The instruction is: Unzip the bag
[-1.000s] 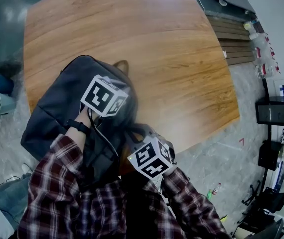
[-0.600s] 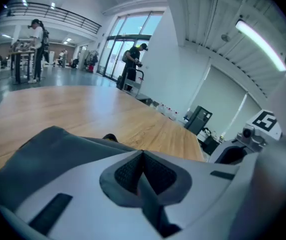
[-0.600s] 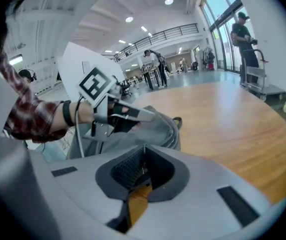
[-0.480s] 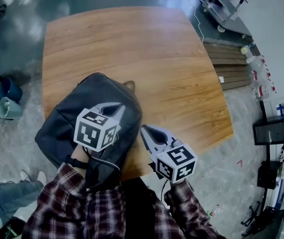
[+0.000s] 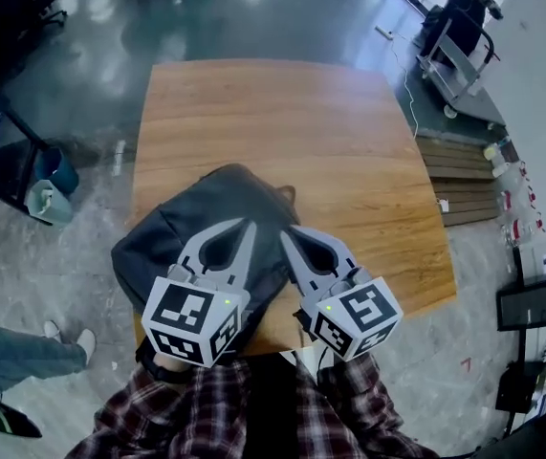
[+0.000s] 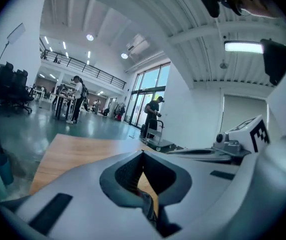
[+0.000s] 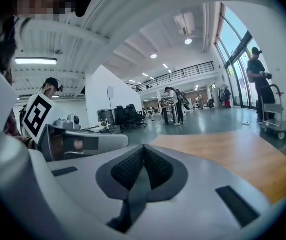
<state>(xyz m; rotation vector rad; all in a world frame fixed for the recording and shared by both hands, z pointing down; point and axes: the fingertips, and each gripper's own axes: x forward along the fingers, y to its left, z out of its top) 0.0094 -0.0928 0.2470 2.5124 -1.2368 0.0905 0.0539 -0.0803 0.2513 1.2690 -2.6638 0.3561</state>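
Note:
A dark grey backpack (image 5: 191, 220) lies on the near left part of the wooden table (image 5: 282, 122), partly over its front edge. Both grippers are held up above it, side by side, pointing away from me. In the head view my left gripper (image 5: 250, 225) covers the bag's near middle, and my right gripper (image 5: 286, 231) hangs over its right edge. Each has its jaws closed tip to tip with nothing between them. The left gripper (image 6: 143, 155) view and the right gripper (image 7: 144, 149) view look level across the table into the hall, not at the bag. I cannot see the zip.
A blue bin (image 5: 57, 168) and a pale container (image 5: 49, 203) stand on the floor to the table's left. A wooden platform (image 5: 464, 175) and bottles (image 5: 513, 182) are at its right. A person with a cart (image 7: 263, 91) stands beyond the table, and someone's legs (image 5: 14, 352) show at lower left.
Both grippers have lifted off the bag and risen toward my head, now level and side by side. The head view has tilted up and shows more of the table and floor.

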